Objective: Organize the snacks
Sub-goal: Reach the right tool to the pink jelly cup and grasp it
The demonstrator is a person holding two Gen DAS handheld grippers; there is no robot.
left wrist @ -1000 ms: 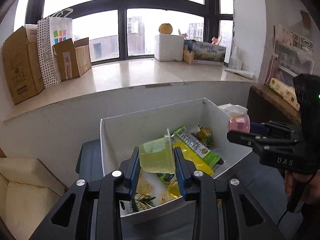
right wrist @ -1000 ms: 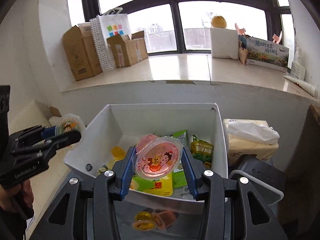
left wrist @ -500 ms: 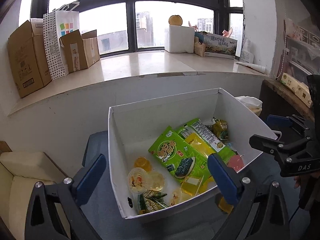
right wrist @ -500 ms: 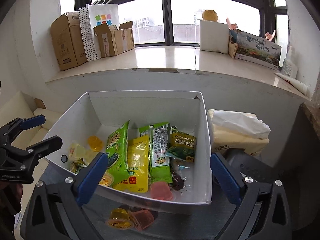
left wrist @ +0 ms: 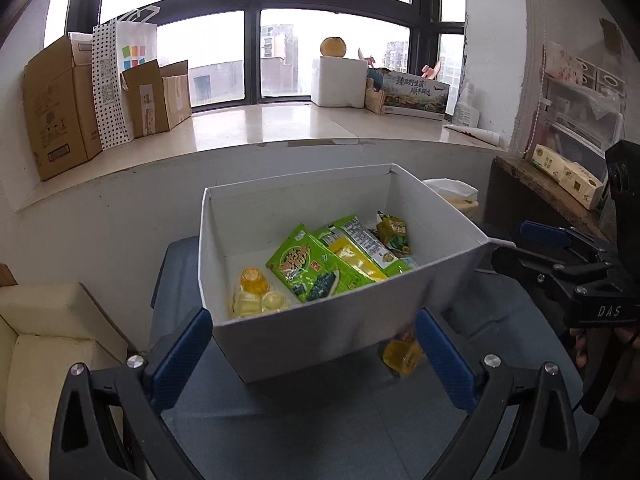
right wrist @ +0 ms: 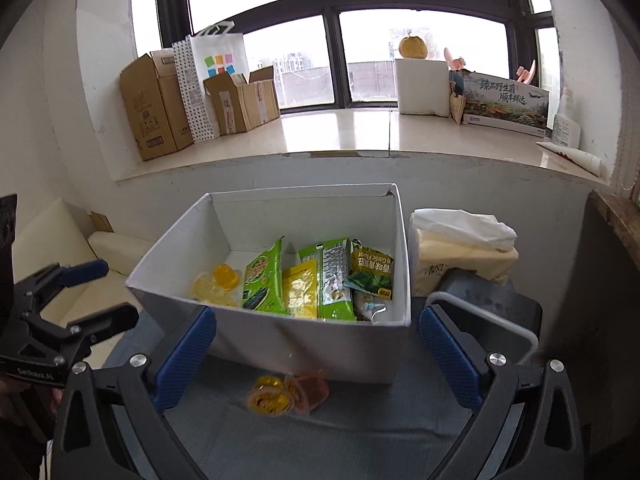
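Both our grippers, left (left wrist: 312, 354) and right (right wrist: 316, 354), gape wide, empty; we count three green snack packets (right wrist: 262, 282) inside one white cardboard box (right wrist: 280, 344), two jelly cups (right wrist: 268, 396) outside

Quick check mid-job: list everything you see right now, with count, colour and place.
Box: one, white, open, on the grey-blue surface.
Snack packets: about five, green and yellow, inside the box, right half.
Jelly cups in box: about three, yellow, left corner.
Jelly cups outside: two or three, yellow and pink, before the box's near wall.
Tissue pack: one, cream, right of box.
Cardboard boxes: two, brown, sill left.
Paper bag: one, white, dotted side, between them.
Foam box: one, white, sill, round fruit on top.
Left gripper: open, empty.
Right gripper: open, empty.
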